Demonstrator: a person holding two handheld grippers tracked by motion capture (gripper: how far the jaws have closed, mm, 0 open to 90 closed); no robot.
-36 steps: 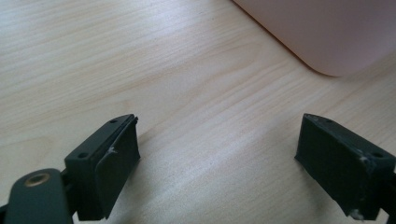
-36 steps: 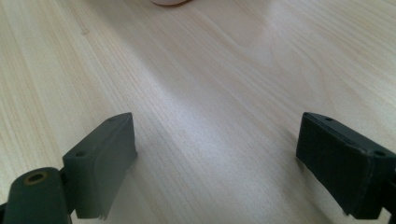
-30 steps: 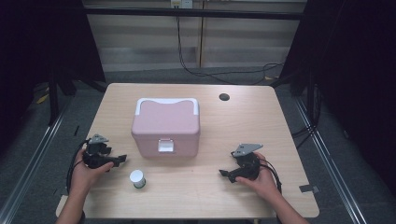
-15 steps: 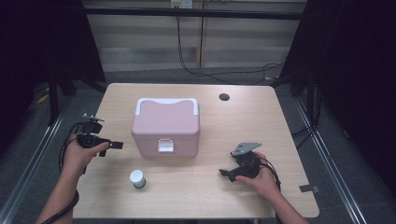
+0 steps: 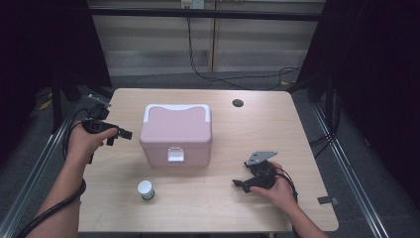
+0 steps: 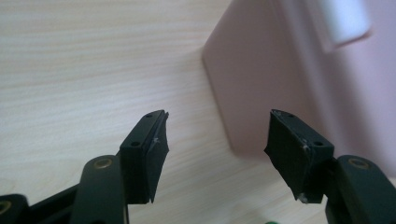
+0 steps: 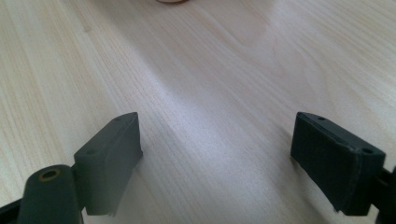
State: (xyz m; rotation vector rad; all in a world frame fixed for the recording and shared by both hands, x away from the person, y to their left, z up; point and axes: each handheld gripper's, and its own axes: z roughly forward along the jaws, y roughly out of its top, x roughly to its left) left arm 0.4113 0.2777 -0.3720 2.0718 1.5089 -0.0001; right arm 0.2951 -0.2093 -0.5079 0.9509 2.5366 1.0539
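From the high view, my left gripper (image 5: 115, 134) hung in the air just to the left of the pink box (image 5: 176, 135), jaws parted with nothing between them and just lately narrowing, while my right gripper (image 5: 241, 184) rested on the surface (image 5: 297, 134) to the right of the box and nearer to me, jaws apart and empty. A small white-capped jar (image 5: 146, 190) stood in front of the box, toward its left corner. In the left gripper view, the box's side wall (image 6: 280, 84) stood just beyond my right-hand pad, with bare wood between the pads; I judged that drifting closer could knock that pad into the wall and shove the box, since its lid latch faced away from my approach. In the right gripper view, my pads (image 7: 109, 158) framed bare wood, the box's base (image 7: 172, 1) far ahead; I judged that leaving the box unsteadied risked it sliding toward the jar.
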